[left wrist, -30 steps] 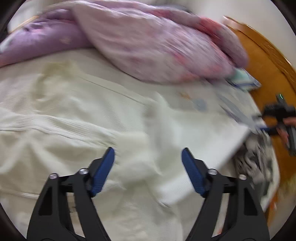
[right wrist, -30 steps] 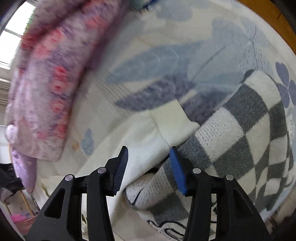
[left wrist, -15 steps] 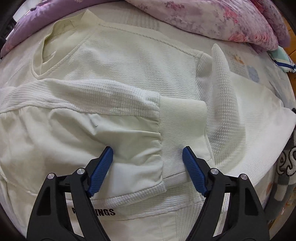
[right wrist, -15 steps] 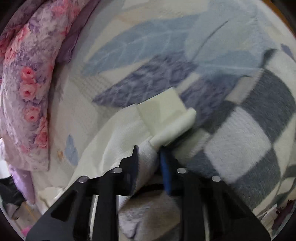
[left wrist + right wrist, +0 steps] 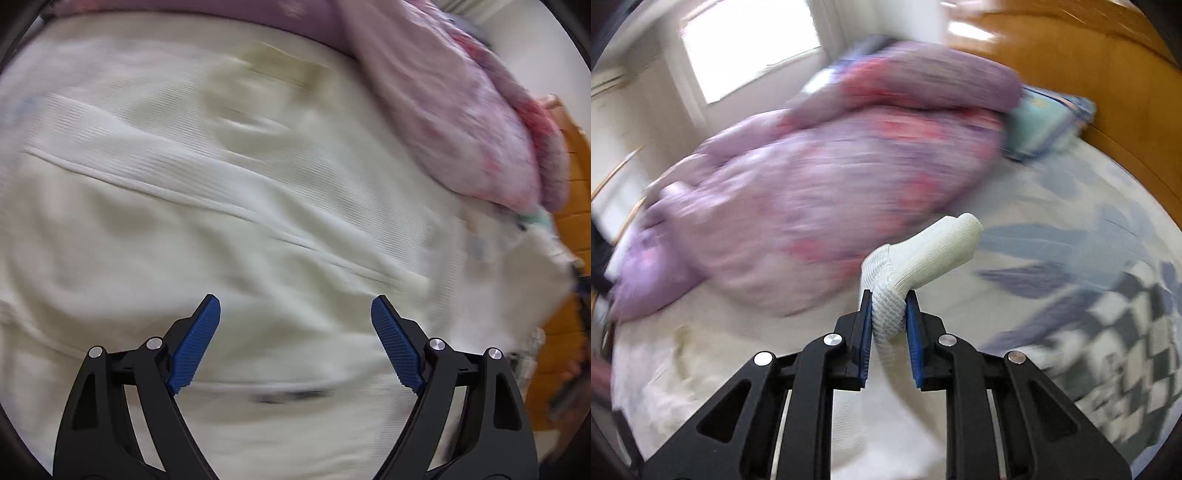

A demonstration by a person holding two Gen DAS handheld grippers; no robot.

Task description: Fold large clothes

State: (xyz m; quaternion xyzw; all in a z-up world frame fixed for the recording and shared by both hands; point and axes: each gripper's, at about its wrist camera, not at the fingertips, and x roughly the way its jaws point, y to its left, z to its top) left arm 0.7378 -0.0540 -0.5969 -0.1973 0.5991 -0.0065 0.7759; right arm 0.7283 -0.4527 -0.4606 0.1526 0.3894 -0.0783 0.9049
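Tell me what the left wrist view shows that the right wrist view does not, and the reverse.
Left wrist only: the left gripper, jaws wide apart, above the spread cream sweater.

Right wrist only: the right gripper shut on the sweater's sleeve cuff, lifted off the bed, plus a window and a checkered blanket.

Both: the floral quilt and the cream sweater.

Purple floral quilt [image 5: 827, 192] heaped on leaf-print bedsheet [image 5: 1052, 229]; checkered blanket [image 5: 1123, 347] right.

L gripper [image 5: 295, 310] jaws wide apart, nothing between. R gripper [image 5: 888, 310] clamped tight on sleeve cuff [image 5: 923, 254].
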